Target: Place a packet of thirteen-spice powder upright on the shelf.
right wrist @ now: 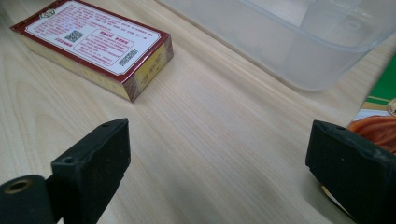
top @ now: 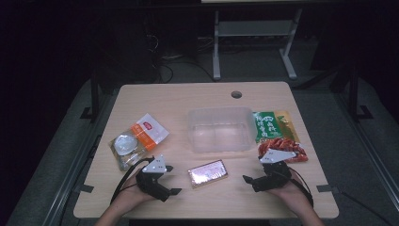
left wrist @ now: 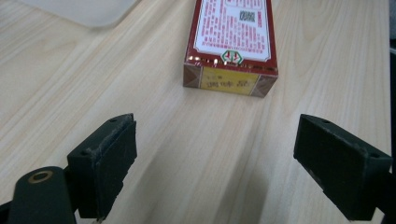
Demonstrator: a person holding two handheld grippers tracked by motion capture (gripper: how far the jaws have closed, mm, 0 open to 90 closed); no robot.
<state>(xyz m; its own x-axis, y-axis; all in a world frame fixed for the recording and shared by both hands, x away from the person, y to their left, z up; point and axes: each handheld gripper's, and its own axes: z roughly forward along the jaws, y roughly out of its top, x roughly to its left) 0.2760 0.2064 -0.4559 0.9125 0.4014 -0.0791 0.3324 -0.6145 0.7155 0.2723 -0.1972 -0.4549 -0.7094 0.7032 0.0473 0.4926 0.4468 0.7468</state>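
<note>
Both grippers rested near the table's near edge, each with its jaws spread wide and nothing between them. The left gripper sat to the left of a flat red box, and the right gripper sat to its right, so the box lay between the two, apart from both. Judging by this, the work had not yet reached a grasp: the hands looked poised on either side of the box, with the clear plastic tub just beyond it as the likely place to put it.

The next move would probably call for one gripper to slide in level along the wooden table, straddle the box across its narrow width and close on its long sides before lifting it toward the tub.

As to writing, the box's white face panel carried dense red print and a small square code, with a green emblem at its edge and a yellow end panel bearing characters too blurred to read. The green-and-red snack pouch at the right showed large white characters, and the orange-and-white packet at the left bore a small red logo; neither could be read with any confidence.
</note>
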